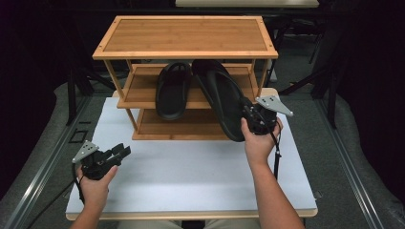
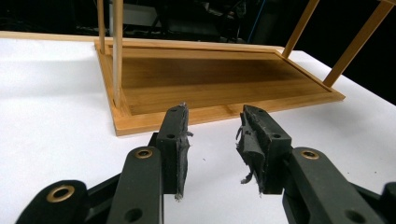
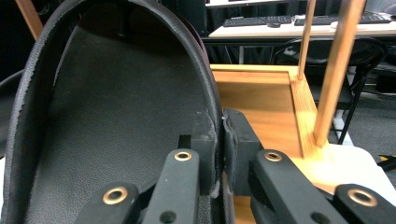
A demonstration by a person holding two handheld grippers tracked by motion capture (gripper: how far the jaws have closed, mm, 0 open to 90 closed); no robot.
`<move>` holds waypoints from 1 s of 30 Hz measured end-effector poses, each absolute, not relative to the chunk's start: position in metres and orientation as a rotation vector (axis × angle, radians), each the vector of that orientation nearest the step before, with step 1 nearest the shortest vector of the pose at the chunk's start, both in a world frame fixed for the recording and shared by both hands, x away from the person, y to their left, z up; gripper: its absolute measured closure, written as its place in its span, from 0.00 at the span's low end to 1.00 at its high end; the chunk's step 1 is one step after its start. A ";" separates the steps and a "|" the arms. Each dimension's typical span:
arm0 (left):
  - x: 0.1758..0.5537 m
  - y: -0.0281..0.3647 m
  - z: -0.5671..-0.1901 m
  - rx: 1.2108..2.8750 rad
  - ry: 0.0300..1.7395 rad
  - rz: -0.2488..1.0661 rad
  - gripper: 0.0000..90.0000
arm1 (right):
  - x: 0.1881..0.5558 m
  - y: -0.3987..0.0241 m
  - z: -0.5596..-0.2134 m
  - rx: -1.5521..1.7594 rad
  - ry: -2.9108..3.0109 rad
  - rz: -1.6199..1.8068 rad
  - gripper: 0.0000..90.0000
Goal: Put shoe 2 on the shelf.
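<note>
At the near left, the left hand-held gripper [image 1: 122, 152] is held half open over the white worktop [image 1: 191, 176], nothing between its jaws. To the right, the right hand-held gripper [image 1: 246, 114] is clamped on the rim of a black sandal [image 1: 222, 95], whose toe is hidden beneath the rack [image 1: 186, 36]. A second sandal [image 1: 173, 90] lies on the middle shelf.

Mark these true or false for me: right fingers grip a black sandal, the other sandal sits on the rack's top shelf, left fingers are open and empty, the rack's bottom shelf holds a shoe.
1. The right gripper clamps the rim of a black rubber sandal. True.
2. The second black sandal lies on the top shelf of the three-tier bamboo shoe rack. False: it lies on the middle shelf.
3. The left gripper has open, empty fingers. True.
4. The rack's bottom shelf holds a shoe. False: it is bare.
</note>
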State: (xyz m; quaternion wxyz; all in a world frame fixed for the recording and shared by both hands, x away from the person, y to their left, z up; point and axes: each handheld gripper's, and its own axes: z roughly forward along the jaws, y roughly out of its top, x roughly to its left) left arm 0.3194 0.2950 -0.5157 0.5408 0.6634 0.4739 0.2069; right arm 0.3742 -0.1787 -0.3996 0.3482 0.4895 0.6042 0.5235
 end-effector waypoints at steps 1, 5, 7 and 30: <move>0.319 0.295 -0.516 1.576 1.126 0.492 0.68 | 0.374 -0.179 -0.400 1.269 1.566 1.357 0.93; 0.320 0.295 -0.516 1.573 1.122 0.493 0.68 | 0.386 -0.175 -0.395 1.282 1.550 1.348 0.93; 0.321 0.295 -0.517 1.576 1.123 0.491 0.68 | 0.391 -0.174 -0.392 1.291 1.534 1.359 0.93; 0.322 0.293 -0.518 1.588 1.122 0.486 0.68 | 0.406 -0.157 -0.396 1.335 1.520 1.242 0.90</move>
